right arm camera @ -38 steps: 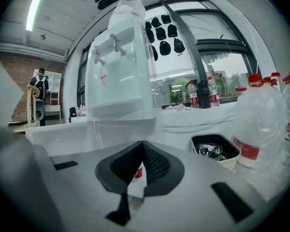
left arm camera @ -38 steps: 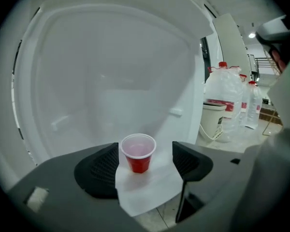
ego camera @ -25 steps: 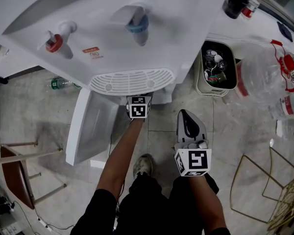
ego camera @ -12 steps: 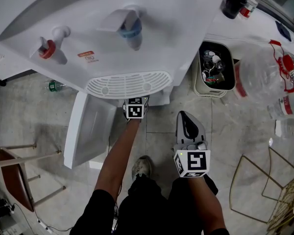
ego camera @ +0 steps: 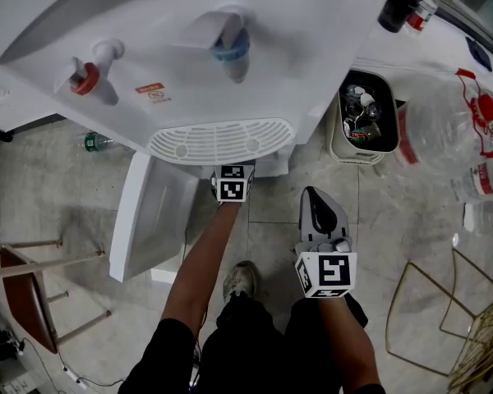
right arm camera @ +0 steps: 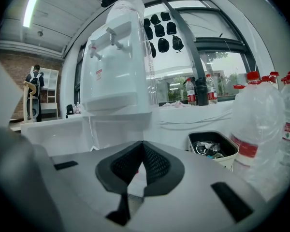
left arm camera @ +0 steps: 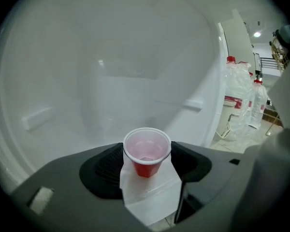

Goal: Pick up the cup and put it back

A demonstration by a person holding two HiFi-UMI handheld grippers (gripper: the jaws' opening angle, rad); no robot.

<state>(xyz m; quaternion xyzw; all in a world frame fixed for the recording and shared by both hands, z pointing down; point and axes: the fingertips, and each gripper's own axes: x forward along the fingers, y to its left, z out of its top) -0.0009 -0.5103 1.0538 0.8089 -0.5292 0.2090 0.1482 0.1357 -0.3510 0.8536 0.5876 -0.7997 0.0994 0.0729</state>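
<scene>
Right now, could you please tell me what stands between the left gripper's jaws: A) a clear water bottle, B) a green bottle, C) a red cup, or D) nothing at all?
C: its own view shows a red cup standing upright between the closing jaws of the left gripper.

Cup (left arm camera: 146, 151) inside dispenser (ego camera: 189, 56), bin (ego camera: 337, 138) to its right

Drip tray (ego camera: 220, 140) overhead, cabinet door (ego camera: 152, 220) leftward
</scene>
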